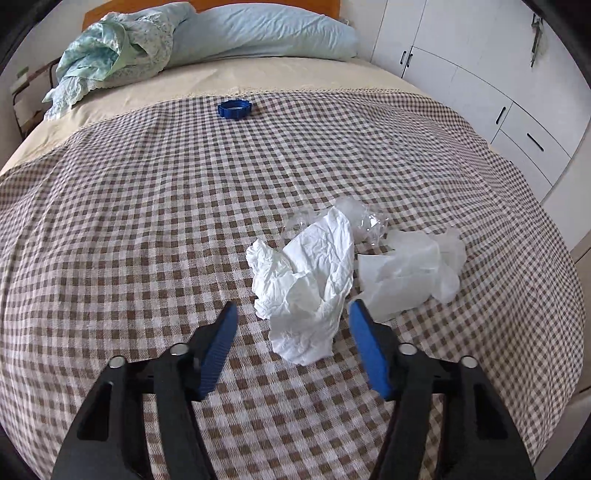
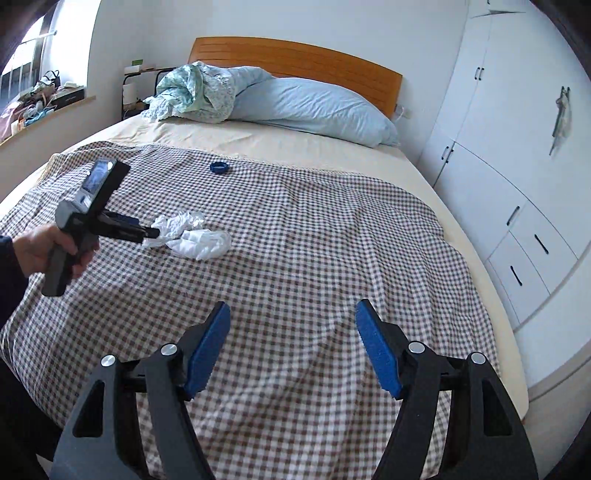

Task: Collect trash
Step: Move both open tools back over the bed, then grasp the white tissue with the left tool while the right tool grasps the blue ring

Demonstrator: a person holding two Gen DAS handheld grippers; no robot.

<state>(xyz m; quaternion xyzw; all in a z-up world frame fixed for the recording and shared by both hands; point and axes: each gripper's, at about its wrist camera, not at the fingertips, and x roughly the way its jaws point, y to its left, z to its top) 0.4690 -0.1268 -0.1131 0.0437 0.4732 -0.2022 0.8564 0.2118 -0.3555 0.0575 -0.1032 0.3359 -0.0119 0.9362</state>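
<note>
Nothing is collected yet as far as I can see: my left gripper (image 1: 291, 314) has its jaws spread around the crumpled tissue (image 1: 308, 280) mid-bed, my right gripper (image 2: 291, 317) hangs spread and empty, and 1 blue cap (image 1: 234, 109) waits toward the pillow (image 1: 266, 33) end.

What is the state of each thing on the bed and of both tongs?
Tissue: crumpled, lying on the blanket, between the left tongs' pads, not visibly pinched.
Clear plastic: crumpled, behind the tissue.
White wrapper: crumpled, beside the tissue.
Blue cap: lying flat, alone near the blanket's edge.
Blanket: spread, slightly wrinkled.
Pillow: at the headboard.
Left tongs: open.
Right tongs: open, empty, above the blanket.
</note>
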